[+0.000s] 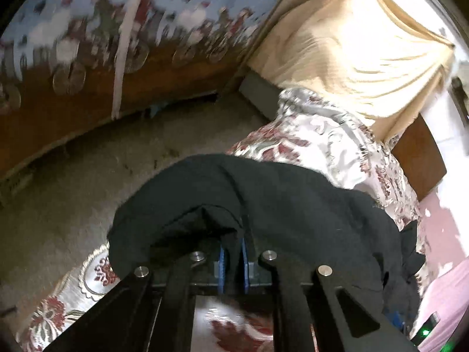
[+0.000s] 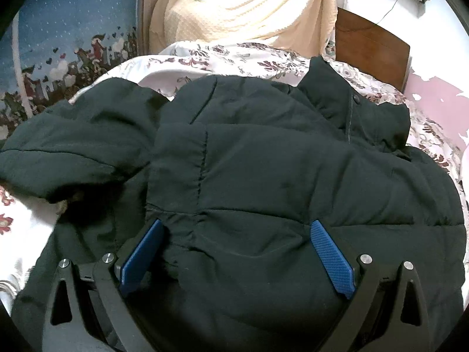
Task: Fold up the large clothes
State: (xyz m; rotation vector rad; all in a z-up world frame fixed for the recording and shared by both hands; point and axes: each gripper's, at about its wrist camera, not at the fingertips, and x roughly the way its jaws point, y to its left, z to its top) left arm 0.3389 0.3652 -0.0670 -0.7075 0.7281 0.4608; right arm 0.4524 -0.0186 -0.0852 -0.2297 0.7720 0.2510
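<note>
A large black padded jacket (image 2: 263, 161) lies spread on a bed with a floral satin cover (image 2: 240, 55). My right gripper (image 2: 234, 226) is open, its blue pads (image 2: 331, 252) wide apart, low over the jacket's body. One sleeve (image 2: 73, 143) lies folded out to the left. In the left wrist view my left gripper (image 1: 233, 243) is shut on a fold of the black jacket (image 1: 278, 202), which drapes over the fingers and is lifted above the bed's edge.
A cream blanket (image 2: 240, 3) is heaped at the head of the bed by a brown wooden headboard (image 2: 369, 50). A blue patterned wall hanging (image 1: 102, 6) and carpeted floor (image 1: 88, 161) lie left of the bed. A pink wall (image 2: 439, 94) is at right.
</note>
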